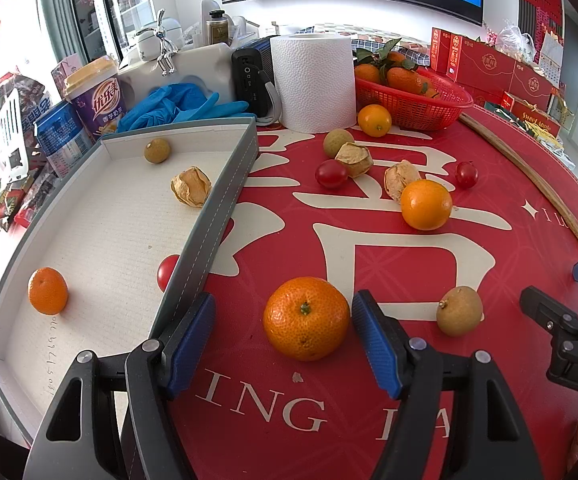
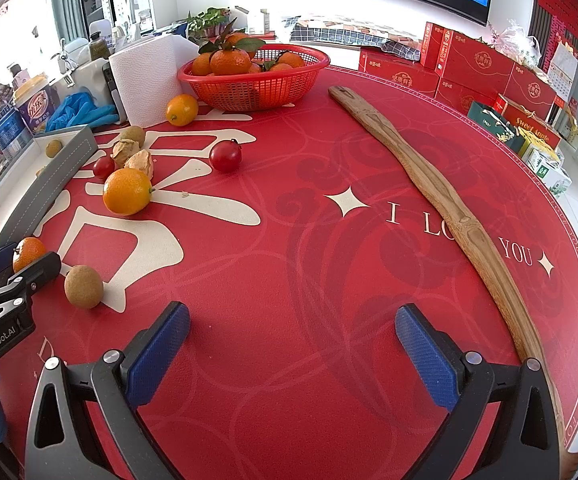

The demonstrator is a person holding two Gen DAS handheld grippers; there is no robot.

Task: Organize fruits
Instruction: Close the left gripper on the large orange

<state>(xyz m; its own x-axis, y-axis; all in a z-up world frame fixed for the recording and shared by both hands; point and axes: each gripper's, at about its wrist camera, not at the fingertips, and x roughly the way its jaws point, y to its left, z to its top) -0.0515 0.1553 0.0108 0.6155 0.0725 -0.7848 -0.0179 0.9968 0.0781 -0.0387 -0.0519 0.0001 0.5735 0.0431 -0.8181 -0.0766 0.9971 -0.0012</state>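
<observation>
Your left hand-held gripper (image 1: pixel 283 340) hangs tilted down over the red surface (image 1: pixel 369 420) with its jaws open around the big mandarin (image 1: pixel 306 318), one blue pad on each side of it and, as far as the left wrist view shows, neither pressing on the peel, so nothing is held yet. That straddle makes sense: the mandarin lies just outside the grey wall of the tray (image 1: pixel 225 204), so it is probably the shortest carry on offer. The tray already has a small mandarin (image 1: pixel 48 291), a cherry tomato (image 1: pixel 168 272) half hidden behind the wall, a husked physalis (image 1: pixel 191 186) and a longan (image 1: pixel 157 150), well apart from one another (one of each kind, it seems, which hints that you are sorting by type). Still loose on the surface are a longan (image 1: pixel 459 311) just right of your left gripper, an orange (image 1: pixel 426 204), two more husked fruits, two cherry tomatoes and others near the red basket (image 1: pixel 421 108). Your right hand-held gripper (image 2: pixel 293 350) waits wide open over bare cloth with nothing between its pads, likely parked clear so the two tools do not crowd each other; the longan would be its nearest pick.
</observation>
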